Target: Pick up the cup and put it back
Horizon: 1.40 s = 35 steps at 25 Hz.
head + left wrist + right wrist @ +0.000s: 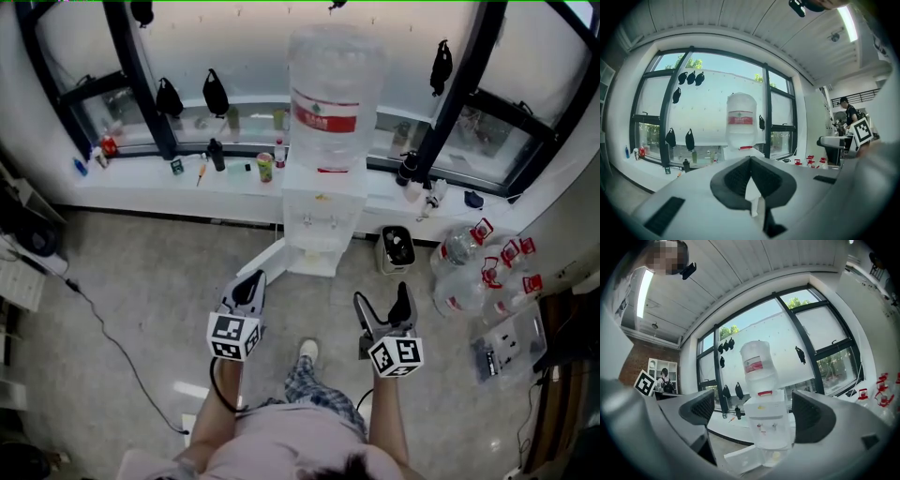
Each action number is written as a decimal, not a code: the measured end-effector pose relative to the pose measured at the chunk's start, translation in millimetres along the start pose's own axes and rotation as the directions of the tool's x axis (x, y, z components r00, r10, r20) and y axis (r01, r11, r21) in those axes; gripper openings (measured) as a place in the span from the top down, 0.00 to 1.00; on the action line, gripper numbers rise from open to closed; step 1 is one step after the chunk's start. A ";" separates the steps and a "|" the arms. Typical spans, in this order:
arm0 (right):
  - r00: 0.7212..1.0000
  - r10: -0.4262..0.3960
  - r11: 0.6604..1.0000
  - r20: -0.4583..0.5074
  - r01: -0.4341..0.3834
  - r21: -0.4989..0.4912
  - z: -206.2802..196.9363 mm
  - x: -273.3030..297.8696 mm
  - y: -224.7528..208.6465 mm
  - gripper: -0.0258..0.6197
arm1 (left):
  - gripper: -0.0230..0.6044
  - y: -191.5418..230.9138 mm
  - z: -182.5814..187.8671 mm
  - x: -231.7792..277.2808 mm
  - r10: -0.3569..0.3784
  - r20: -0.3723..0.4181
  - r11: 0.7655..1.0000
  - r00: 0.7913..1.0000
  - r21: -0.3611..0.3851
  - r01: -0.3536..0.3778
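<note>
A white water dispenser (323,202) with a large clear bottle stands against the window sill, straight ahead of both grippers. A small green and red cup-like container (265,167) stands on the sill just left of it. My left gripper (255,279) hangs over the floor short of the dispenser, its fingers together with nothing between them; in the left gripper view the gripper (750,161) has its pads meeting in front of the dispenser (740,126). My right gripper (382,298) is level beside it, open and empty. In the right gripper view the gripper (757,420) frames the dispenser (766,413) between its wide-apart pads.
Several spare water bottles (483,267) lie on the floor at the right, next to a black bin (397,247) and a clear tray (511,347). A white board (267,258) lies at the dispenser's foot. A cable (112,337) crosses the floor at the left. Small bottles line the sill (141,183).
</note>
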State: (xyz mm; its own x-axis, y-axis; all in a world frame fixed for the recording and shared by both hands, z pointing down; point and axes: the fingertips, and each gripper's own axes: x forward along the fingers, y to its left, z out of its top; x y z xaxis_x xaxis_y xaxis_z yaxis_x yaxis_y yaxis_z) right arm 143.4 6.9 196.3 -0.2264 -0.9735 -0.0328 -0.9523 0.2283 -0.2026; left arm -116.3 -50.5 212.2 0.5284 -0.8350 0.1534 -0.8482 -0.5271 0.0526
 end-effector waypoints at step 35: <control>0.997 0.037 0.999 -0.071 -0.037 0.007 -29.4 228.7 -63.6 0.18 | 0.92 84.6 18.7 215.5 -0.050 -0.036 0.998 0.998 0.044 0.051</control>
State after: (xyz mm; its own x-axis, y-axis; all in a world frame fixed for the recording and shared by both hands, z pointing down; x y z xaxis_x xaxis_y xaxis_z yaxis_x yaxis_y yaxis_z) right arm 146.2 -229.8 230.5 -0.2759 -0.9607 0.0296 -0.9418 0.2641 -0.2078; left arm -73.6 -278.0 231.3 0.5684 -0.8014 0.1860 -0.8174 -0.5758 0.0172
